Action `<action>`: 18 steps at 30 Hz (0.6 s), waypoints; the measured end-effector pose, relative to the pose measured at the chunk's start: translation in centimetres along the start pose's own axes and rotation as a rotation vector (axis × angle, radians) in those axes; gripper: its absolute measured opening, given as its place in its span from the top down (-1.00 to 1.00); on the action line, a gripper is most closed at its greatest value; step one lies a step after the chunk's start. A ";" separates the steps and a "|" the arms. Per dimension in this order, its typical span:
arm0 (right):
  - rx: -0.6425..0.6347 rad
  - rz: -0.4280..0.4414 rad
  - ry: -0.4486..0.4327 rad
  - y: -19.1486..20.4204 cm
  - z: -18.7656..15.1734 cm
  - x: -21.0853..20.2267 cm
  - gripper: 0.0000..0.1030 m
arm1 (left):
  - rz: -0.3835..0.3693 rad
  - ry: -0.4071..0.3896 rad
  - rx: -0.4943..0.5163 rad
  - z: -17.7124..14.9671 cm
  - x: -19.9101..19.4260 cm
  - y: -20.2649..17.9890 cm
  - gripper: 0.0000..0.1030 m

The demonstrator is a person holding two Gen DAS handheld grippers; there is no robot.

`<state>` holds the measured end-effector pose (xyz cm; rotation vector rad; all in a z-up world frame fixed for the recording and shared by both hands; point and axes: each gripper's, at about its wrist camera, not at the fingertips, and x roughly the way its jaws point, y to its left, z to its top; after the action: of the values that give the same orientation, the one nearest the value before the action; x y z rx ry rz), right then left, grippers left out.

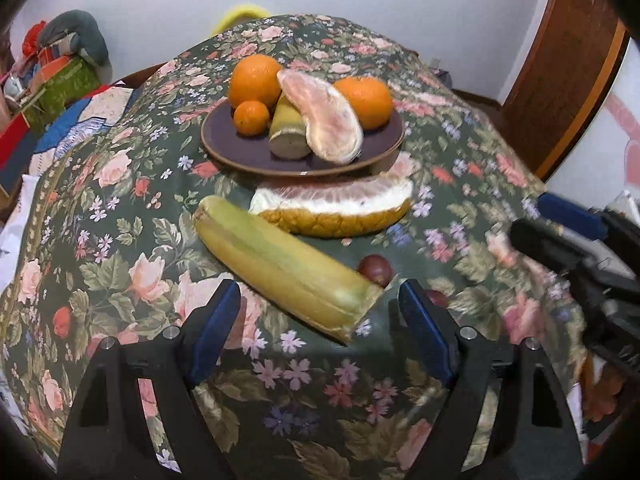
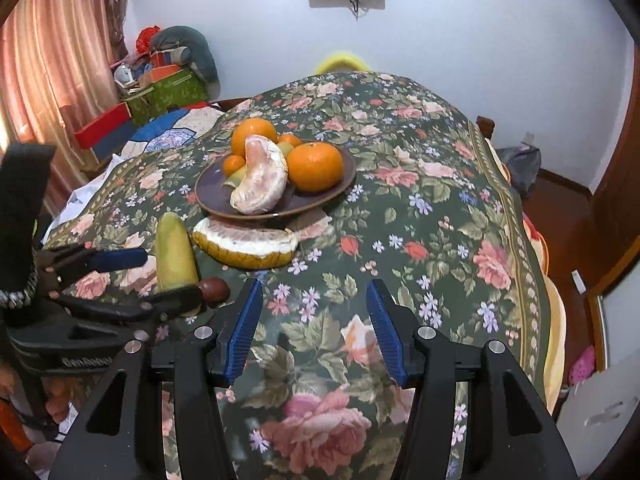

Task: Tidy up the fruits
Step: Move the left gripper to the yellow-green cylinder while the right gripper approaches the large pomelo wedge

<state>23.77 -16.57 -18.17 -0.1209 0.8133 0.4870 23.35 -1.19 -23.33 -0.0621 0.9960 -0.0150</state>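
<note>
The left gripper is standing open, with the near end of a long yellow-green fruit piece lying between its blue pads, which are not pressing on it. The right gripper is also open and holding nothing, hanging over the flowery cloth. A small dark red fruit is sitting just beside the long piece. A pomelo slice is lying in front of the plate, where oranges are sitting
</note>
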 end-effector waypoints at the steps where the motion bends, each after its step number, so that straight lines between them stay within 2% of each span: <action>1: 0.004 0.002 0.001 -0.1 -0.1 0.0 0.02 | 0.013 0.000 0.000 -0.1 0.2 0.2 -0.59; 6: 0.002 0.008 0.007 0.2 -0.4 0.0 0.02 | -0.037 -0.007 -0.024 -0.8 -0.3 2.4 -0.66; 18: -0.027 0.031 0.028 1.8 -0.1 1.2 0.02 | 0.054 -0.031 -0.082 -2.4 -3.3 9.1 -0.70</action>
<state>23.58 -14.58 -19.02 -0.1408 0.8375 0.5265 19.41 7.87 -22.41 -0.1100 0.9672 0.0762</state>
